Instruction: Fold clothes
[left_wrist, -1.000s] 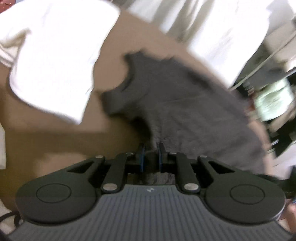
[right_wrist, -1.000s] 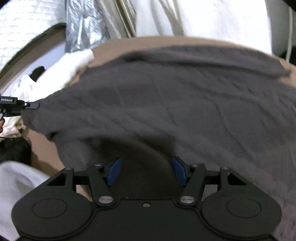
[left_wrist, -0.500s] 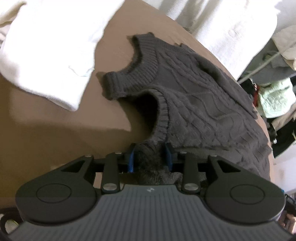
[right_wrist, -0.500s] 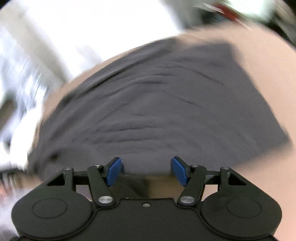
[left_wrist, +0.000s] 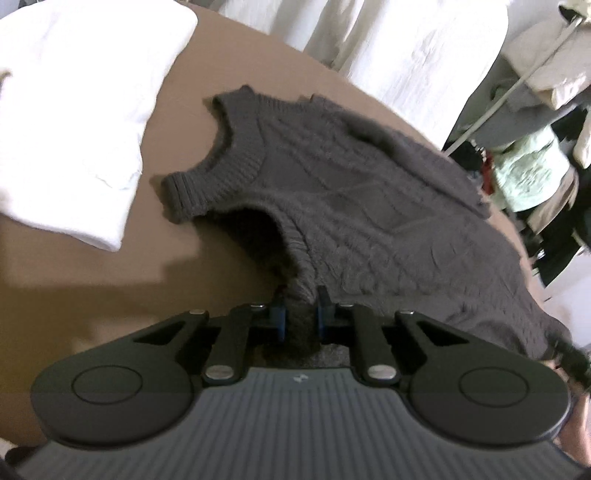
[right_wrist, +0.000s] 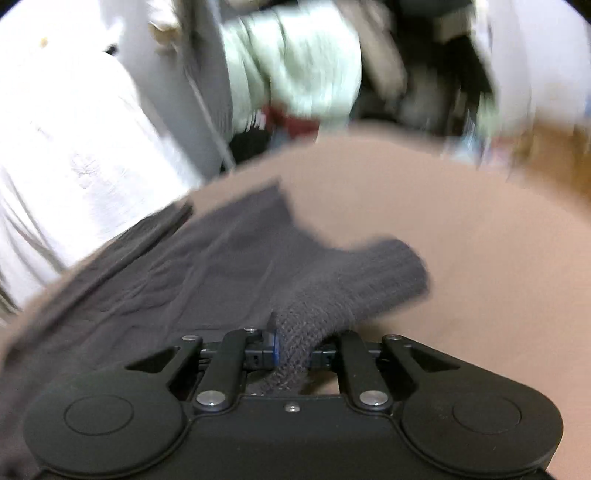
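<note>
Swinging across from the sweater's middle, the right gripper is now closing its jaws on a ribbed corner of the dark grey cable-knit sweater lying on the brown table. Left gripper is closing on the armhole edge, beside a folded white garment.

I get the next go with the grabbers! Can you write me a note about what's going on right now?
Left gripper: closing on the grey sweater at its armhole edge.
Right gripper: closing on the sweater's ribbed bottom corner.
The sweater lies spread on the brown table, neck towards the folded white cloth.
Done: both ends of one side pinched.
Left: every fold.
</note>
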